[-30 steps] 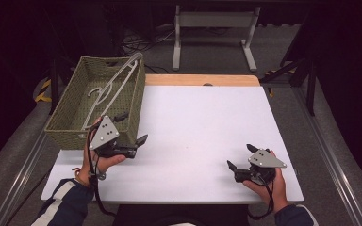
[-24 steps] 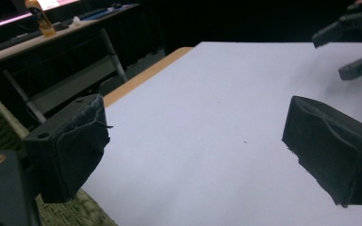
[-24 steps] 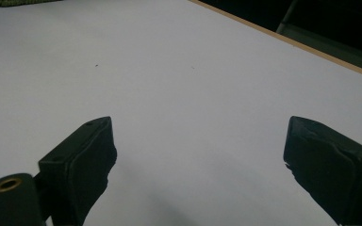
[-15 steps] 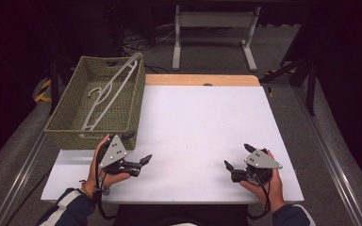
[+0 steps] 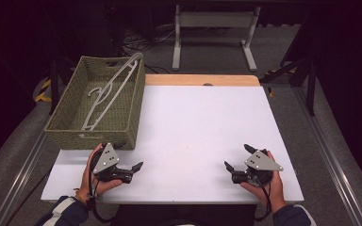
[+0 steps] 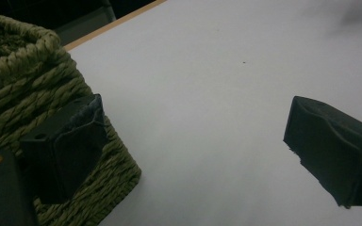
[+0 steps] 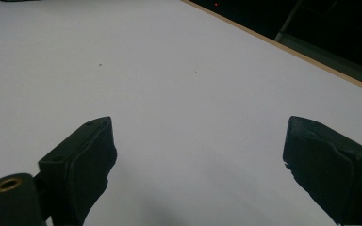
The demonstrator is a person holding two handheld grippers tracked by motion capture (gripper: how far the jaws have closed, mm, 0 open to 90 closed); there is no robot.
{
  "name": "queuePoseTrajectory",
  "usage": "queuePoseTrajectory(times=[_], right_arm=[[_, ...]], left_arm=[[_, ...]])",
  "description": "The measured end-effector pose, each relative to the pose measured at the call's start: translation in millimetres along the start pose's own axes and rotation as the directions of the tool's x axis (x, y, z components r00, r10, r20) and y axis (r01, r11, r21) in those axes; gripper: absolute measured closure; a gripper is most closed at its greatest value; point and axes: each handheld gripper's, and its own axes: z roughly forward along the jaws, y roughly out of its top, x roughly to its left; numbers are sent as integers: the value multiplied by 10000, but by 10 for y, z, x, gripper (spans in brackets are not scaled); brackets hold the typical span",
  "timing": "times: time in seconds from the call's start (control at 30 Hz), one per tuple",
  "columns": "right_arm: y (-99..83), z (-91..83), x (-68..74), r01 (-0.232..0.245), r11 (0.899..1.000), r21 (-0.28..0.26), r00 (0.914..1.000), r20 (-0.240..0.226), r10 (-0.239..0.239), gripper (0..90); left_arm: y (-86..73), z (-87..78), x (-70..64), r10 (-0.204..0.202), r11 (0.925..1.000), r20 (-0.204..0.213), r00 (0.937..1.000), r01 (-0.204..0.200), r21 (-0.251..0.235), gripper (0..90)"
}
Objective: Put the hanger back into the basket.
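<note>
A green woven basket (image 5: pixel 122 117) stands on the left part of the white table (image 5: pixel 198 122), with white plastic hangers (image 5: pixel 111 92) lying in it, one leaning on the far rim. My left gripper (image 5: pixel 129 157) rests in a hand just in front of the basket's near right corner, jaws wide apart and empty. In the left gripper view the left gripper (image 6: pixel 198 141) is open, its left jaw against the basket's corner (image 6: pixel 23 94). My right gripper (image 5: pixel 237 157) sits near the front right of the table, open and empty. The right gripper (image 7: pixel 202 160) faces bare white tabletop.
A wooden strip (image 5: pixel 198 80) runs along the table's far edge. Beyond it stands a grey metal frame (image 5: pixel 212 33) on the dark floor. Metal rails (image 5: pixel 320 155) flank the table on both sides. The table's front edge lies just under both hands.
My left gripper has moved away from the basket's side toward the table's front edge. The right gripper has shifted only slightly. Both stayed open.
</note>
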Motion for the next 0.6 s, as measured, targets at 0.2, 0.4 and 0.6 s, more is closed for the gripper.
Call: queuePoseTrajectory(times=[0.2, 0.4, 0.6], right_arm=[[6, 8, -3, 0, 10000, 28, 10000, 18, 0, 103], [14, -12, -2, -39, 10000, -23, 10000, 22, 39, 104], [19, -7, 10, 8, 10000, 24, 10000, -31, -8, 105]], left_arm=[[-10, 21, -5, 93, 9999, 106, 9999, -95, 118, 72], [-11, 10, -28, -7, 10000, 119, 9999, 7, 10, 73], [-7, 4, -14, -45, 10000, 97, 9999, 44, 31, 73]])
